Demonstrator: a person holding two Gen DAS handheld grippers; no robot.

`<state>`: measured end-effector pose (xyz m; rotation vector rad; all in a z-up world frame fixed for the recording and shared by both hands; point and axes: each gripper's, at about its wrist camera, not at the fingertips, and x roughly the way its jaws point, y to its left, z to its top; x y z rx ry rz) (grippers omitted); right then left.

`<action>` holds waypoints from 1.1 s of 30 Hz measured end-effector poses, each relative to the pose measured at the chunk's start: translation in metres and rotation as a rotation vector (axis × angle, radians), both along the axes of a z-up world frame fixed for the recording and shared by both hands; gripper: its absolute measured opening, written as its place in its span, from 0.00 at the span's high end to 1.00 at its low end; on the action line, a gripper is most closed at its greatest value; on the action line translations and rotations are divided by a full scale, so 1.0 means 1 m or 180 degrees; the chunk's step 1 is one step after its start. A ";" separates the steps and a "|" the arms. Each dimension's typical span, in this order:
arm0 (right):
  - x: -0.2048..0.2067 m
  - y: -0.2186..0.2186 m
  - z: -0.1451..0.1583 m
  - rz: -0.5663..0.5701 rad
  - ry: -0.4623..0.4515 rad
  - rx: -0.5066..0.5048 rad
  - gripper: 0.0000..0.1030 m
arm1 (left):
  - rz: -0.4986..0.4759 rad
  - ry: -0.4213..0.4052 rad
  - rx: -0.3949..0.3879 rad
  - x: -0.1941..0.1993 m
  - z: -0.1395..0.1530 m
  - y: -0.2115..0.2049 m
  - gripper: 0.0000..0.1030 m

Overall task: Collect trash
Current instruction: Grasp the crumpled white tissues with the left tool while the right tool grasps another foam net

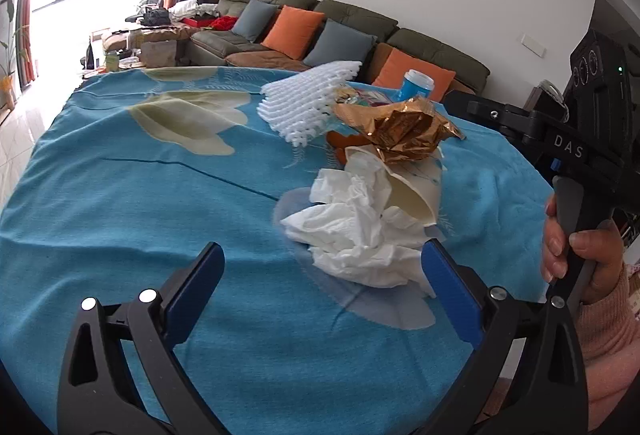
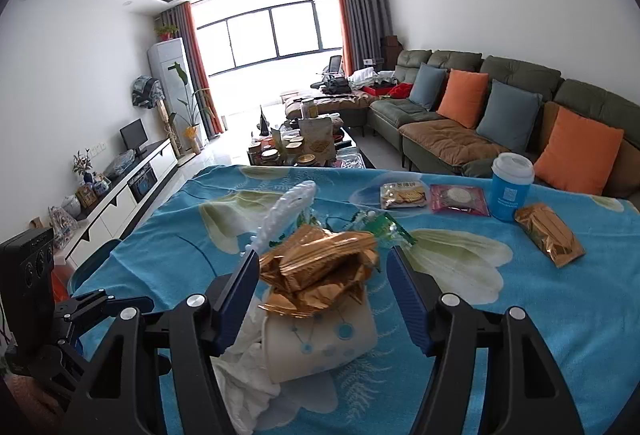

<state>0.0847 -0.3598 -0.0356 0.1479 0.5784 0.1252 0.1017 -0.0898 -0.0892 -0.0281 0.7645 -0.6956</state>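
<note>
left tongs (image 1: 322, 273) agape | right tongs (image 2: 322, 267) agape | crinkled gold foil wrapper (image 2: 320, 267) atop paper cup (image 2: 320, 343)

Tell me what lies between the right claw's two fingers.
In the right wrist view, the open right claw brackets the crumpled gold wrapper, which rests on a tipped paper cup.

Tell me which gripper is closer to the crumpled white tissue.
Left. The left gripper is open with the tissue just ahead of its right finger; the right gripper, also open, is around the gold wrapper beyond it.
</note>
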 end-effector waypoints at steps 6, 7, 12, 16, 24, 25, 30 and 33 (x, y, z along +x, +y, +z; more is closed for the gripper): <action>0.007 -0.016 -0.023 -0.0035 0.0186 0.0154 0.37 | -0.0049 0.0333 0.0054 0.017 -0.017 -0.022 0.15; 0.009 -0.016 -0.023 -0.0017 0.0187 0.0176 0.37 | -0.0046 0.0369 0.0061 0.020 -0.020 -0.024 0.16; 0.012 -0.012 -0.011 0.0079 0.0057 0.0165 0.37 | -0.0059 0.0376 0.0038 0.027 -0.024 -0.029 0.26; 0.029 0.000 0.010 0.0267 -0.0070 0.0128 0.35 | -0.0056 0.0423 -0.0017 0.032 -0.026 -0.025 0.36; 0.098 0.019 0.002 0.0575 0.0368 0.0434 0.37 | -0.0107 0.0520 -0.0173 0.035 -0.025 -0.010 0.74; 0.103 0.019 0.000 0.0567 0.0409 0.0490 0.38 | -0.0107 0.0521 -0.0189 0.033 -0.024 -0.009 0.77; 0.118 0.016 -0.015 0.0580 0.0630 0.0691 0.76 | -0.0120 0.0480 -0.0250 0.027 -0.023 0.001 0.90; 0.116 0.016 -0.017 0.0604 0.0620 0.0737 0.90 | -0.0094 0.0441 -0.0288 0.024 -0.021 0.012 0.93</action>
